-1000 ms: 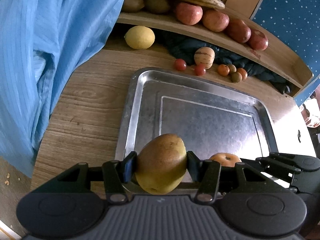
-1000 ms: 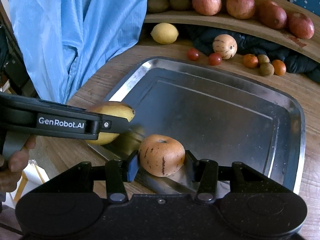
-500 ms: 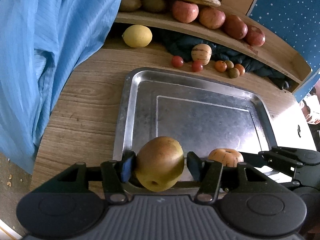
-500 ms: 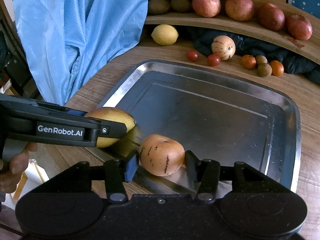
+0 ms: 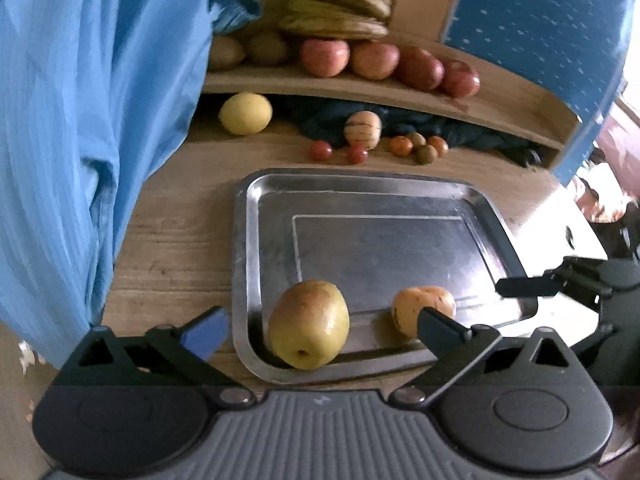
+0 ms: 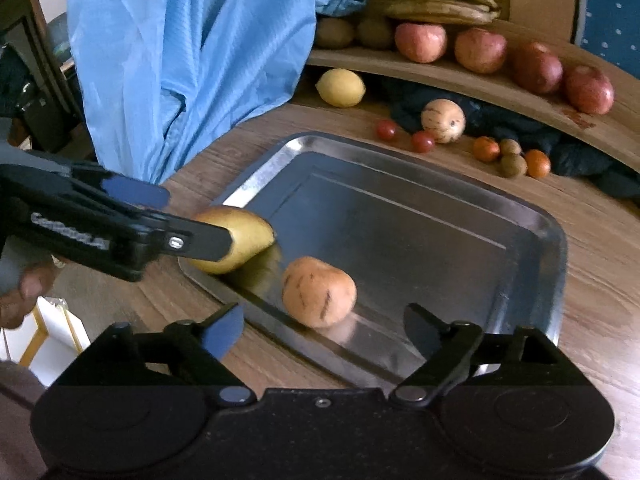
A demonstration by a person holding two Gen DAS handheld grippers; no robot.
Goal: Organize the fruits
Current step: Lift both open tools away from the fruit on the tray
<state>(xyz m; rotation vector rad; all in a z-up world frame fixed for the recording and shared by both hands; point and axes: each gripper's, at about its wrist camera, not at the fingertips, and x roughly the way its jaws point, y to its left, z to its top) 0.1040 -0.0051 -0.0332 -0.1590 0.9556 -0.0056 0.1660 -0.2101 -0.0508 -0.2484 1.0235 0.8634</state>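
A: Where was the pear [image 5: 308, 323]?
B: In the tray [image 5: 245, 240], at its near left corner, between the left gripper [image 5: 320, 326]'s jaws. They had just been opening and stood wide, touching nothing.
A: And the right gripper [image 6: 322, 330]?
B: Also just been opening, jaws spread, nothing gripped. The striped fruit [image 6: 319, 292] lay free on the tray's near edge between them, just right of the pear.
A: The rest?
B: Apples [image 5: 324, 57] and bananas [image 5: 336, 12] sat on the shelf [image 5: 384, 94] behind.

Pear [image 5: 308, 323] left of melon [image 5: 416, 308], both in tray [image 5: 360, 184]
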